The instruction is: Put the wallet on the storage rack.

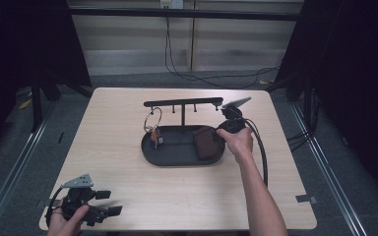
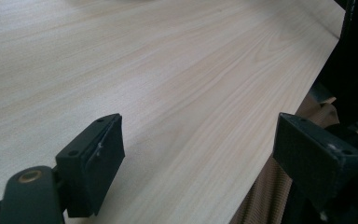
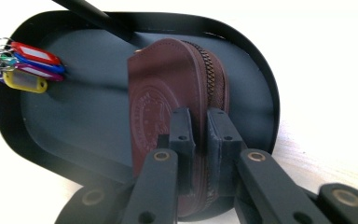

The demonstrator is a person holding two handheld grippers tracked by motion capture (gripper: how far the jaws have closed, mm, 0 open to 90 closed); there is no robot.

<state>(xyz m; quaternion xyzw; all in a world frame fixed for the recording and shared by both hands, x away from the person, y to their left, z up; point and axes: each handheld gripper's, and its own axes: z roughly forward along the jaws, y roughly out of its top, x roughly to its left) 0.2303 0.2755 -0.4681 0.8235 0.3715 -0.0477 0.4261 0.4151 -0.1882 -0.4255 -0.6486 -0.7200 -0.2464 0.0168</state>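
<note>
Right tool pinches the brown pouch in the black tray — near end hidden; left tool gapes empty.

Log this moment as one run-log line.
right gripper: shut on brown zip pouch, over black tray | left gripper: open, idle over table | key tags: in tray

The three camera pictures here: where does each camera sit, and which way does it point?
High view: above the person's side, looking forward and down on the table; both forearms and grippers show.
Left gripper view: rides the left gripper, facing bare tabletop; open jaws.
Right gripper view: rides the right gripper, facing the black tray; jaws clamp the brown pouch.
Shared: high and right gripper views both show tray, pouch and key tags.
</note>
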